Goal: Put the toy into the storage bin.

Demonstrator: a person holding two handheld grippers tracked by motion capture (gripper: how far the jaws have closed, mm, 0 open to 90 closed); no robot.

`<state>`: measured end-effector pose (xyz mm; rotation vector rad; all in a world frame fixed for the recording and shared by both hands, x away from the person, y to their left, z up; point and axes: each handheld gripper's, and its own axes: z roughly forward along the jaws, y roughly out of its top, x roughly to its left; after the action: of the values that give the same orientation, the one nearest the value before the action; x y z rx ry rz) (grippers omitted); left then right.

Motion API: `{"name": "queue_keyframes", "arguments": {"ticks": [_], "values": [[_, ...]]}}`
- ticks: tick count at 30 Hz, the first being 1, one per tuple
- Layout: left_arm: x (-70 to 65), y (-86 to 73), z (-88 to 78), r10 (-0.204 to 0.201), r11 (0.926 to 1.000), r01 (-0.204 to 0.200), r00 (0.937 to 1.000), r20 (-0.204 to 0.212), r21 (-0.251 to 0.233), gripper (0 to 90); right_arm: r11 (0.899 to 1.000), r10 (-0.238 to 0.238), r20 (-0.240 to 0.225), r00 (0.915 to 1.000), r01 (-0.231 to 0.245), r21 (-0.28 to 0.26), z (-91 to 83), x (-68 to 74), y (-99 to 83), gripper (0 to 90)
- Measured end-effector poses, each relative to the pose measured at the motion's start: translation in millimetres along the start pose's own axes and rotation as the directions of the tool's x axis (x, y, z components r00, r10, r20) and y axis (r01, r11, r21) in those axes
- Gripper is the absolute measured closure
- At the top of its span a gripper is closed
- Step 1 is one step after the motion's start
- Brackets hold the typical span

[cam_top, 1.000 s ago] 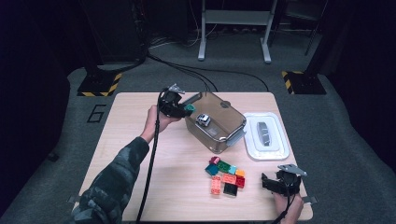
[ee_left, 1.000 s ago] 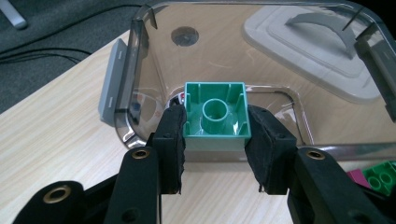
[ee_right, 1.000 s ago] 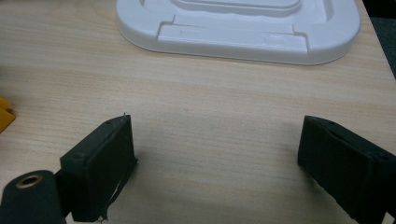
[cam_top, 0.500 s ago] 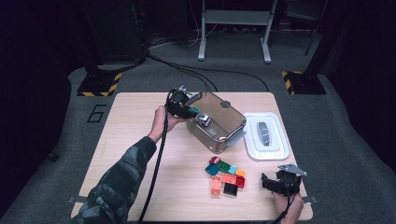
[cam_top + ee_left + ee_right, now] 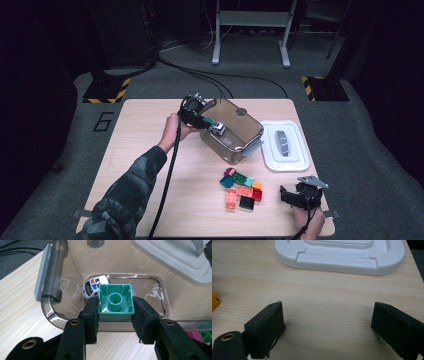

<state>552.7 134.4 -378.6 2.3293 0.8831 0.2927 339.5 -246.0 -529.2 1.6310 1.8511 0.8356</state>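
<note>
My left gripper (image 5: 204, 121) is shut on a teal-green brick (image 5: 115, 302), its hollow underside facing the camera. It holds the brick over the open brown see-through bin (image 5: 250, 125) near the bin's left end. A small white toy police car (image 5: 93, 286) lies on the bin's floor just beyond the brick, also seen as the toy car (image 5: 217, 128). My right gripper (image 5: 286, 196) rests low at the table's front right, open, with only bare wood between its jaws (image 5: 328, 315).
The bin's white lid (image 5: 283, 145) lies flat right of the bin, ahead of the right gripper as the lid (image 5: 339, 252). Several coloured bricks (image 5: 242, 187) lie in a cluster at front centre. A black cable trails from the left gripper along the sleeve.
The left gripper has shifted a little to the right with the green brick, from beside the bin's left end to over its opening. The right gripper has stayed put.
</note>
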Motion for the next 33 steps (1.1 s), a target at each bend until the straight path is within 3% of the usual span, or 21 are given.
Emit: {"name": "queue_keyframes", "arguments": {"ticks": [3, 8, 17, 26, 33], "values": [[-0.9, 0.3, -2.4, 0.001, 1.0, -0.001, 1.0, -0.001, 0.005, 54.5, 1.0, 0.0, 0.0, 1.0, 0.0, 0.0, 0.0, 0.0, 0.0, 10.0], [-0.7, -1.0, -7.7, -0.007, 0.9999, 0.007, 1.0, -0.003, -0.009, 39.9, 1.0, 0.0, -0.001, 1.0, 0.0, 0.006, -0.4, -0.1, 0.1, 10.0], [-6.5, -12.4, -36.6, 0.005, 0.9959, -0.006, 0.9998, -0.017, -0.09, 23.0, 1.0, 0.002, 0.0, 1.0, -0.002, 0.001, -0.1, 0.0, 0.0, 10.1], [-21.4, -47.6, -53.0, 0.016, 0.9885, -0.018, 0.9998, -0.009, -0.15, 16.1, 1.0, 0.003, 0.001, 1.0, -0.003, 0.0, -0.2, 0.0, 0.0, 10.4], [-48.2, -82.7, -42.6, 0.028, 0.9889, -0.026, 0.9995, 0.015, -0.146, 15.0, 1.0, 0.006, 0.005, 1.0, -0.006, 0.005, -0.5, 0.0, 0.1, 10.4]]}}
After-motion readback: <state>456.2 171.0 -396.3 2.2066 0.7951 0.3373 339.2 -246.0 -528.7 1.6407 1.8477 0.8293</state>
